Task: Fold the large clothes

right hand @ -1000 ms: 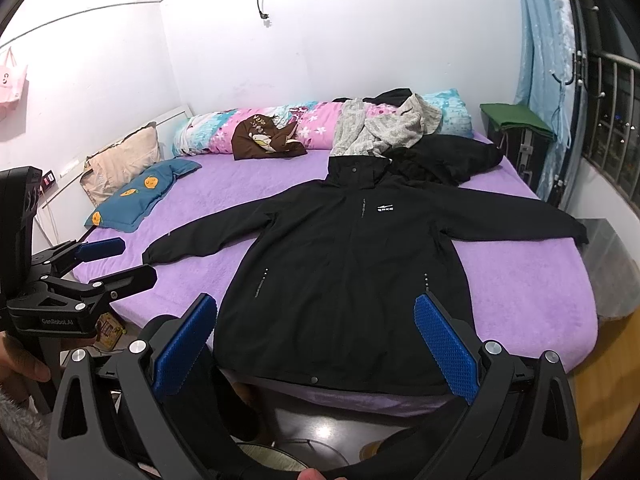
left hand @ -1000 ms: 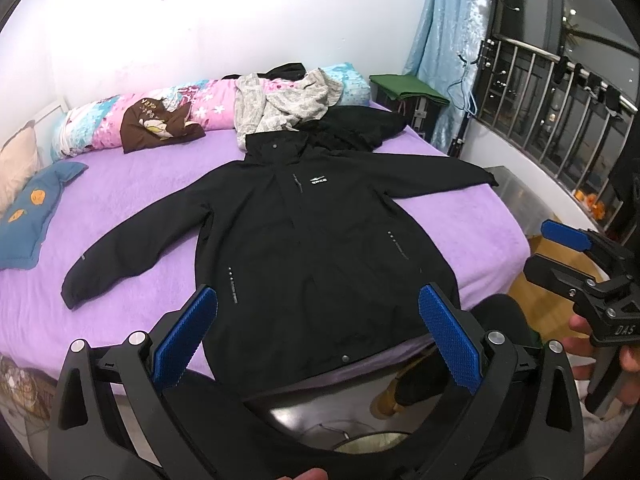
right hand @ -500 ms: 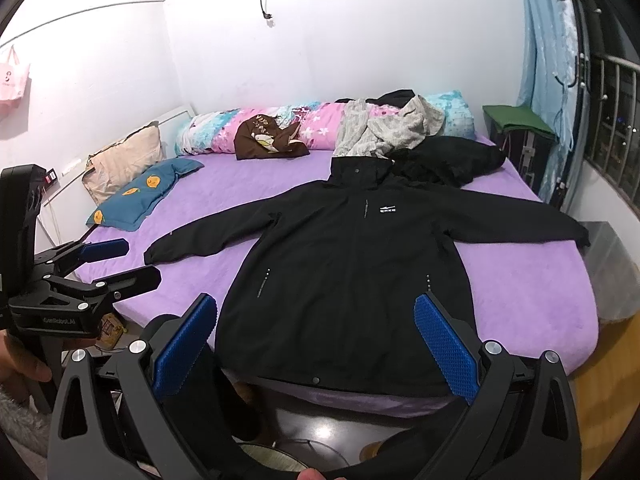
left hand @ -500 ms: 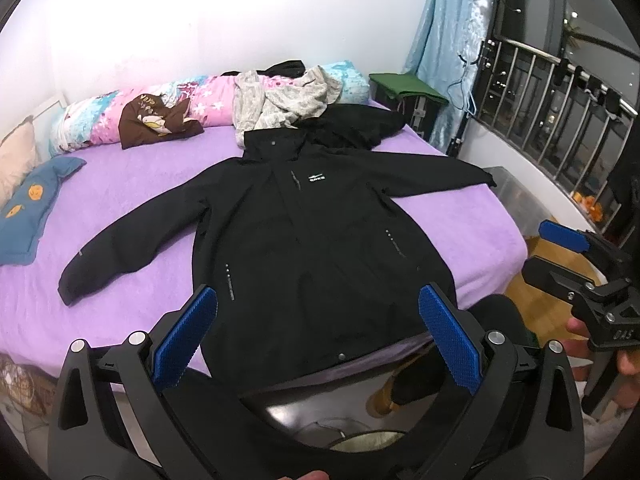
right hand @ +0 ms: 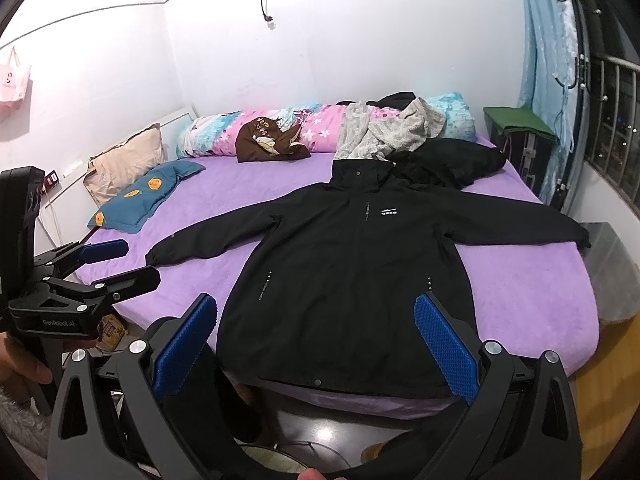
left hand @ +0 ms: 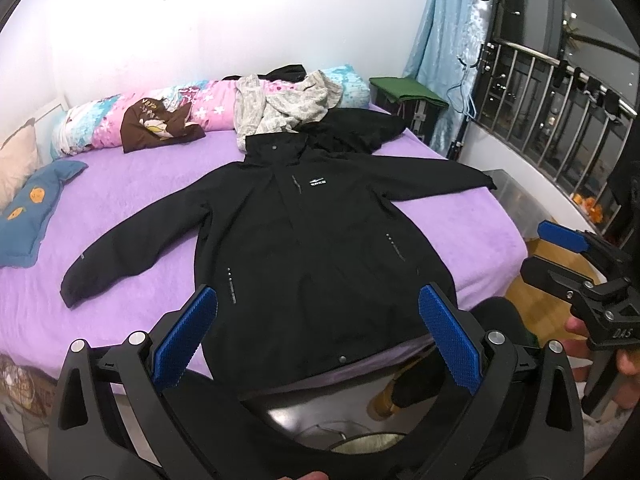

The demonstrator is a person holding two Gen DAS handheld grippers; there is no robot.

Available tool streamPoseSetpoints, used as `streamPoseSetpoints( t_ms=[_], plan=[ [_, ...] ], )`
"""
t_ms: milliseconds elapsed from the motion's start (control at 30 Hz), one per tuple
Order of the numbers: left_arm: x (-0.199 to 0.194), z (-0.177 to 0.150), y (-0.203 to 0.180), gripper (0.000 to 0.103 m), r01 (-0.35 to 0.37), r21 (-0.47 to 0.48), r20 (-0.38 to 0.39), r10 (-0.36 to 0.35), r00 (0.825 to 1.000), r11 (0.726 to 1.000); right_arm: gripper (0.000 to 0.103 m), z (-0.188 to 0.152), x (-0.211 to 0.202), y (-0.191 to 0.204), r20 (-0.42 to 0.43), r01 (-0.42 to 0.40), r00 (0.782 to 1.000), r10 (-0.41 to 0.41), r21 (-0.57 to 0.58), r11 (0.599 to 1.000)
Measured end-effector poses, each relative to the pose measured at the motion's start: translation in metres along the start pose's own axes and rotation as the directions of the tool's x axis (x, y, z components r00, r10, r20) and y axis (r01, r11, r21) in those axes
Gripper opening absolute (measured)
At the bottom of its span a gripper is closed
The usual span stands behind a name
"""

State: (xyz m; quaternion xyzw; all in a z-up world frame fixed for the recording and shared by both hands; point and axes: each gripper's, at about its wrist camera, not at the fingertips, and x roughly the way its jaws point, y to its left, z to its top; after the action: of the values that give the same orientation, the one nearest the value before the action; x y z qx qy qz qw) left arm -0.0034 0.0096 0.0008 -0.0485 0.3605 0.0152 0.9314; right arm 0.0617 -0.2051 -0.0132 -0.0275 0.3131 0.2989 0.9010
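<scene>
Lying flat on the purple bed (right hand: 256, 184), the black jacket (right hand: 352, 280) faces both grippers, jaws spread, holding nothing.

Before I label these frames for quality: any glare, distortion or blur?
Left wrist view: wall blown out white, black jacket sharp but detail-poor, fisheye bends the window bars. Right wrist view: evener light, jacket logo legible, edges curved.

Bright, even indoor light; sharp focus; strong fisheye bending at edges.
</scene>
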Motion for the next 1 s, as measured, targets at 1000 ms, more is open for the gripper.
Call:
streamPoseSetpoints(
  t_ms=[1000],
  plan=[
    [-0.0022,-0.0008,0.0004,0.097,-0.003,-0.008,0.003,0.003,1.0,1.0,0.098,0.0005,-0.0006,0.0023,0.0,-0.013,1.0,0.013,-0.007,1.0]
  ],
)
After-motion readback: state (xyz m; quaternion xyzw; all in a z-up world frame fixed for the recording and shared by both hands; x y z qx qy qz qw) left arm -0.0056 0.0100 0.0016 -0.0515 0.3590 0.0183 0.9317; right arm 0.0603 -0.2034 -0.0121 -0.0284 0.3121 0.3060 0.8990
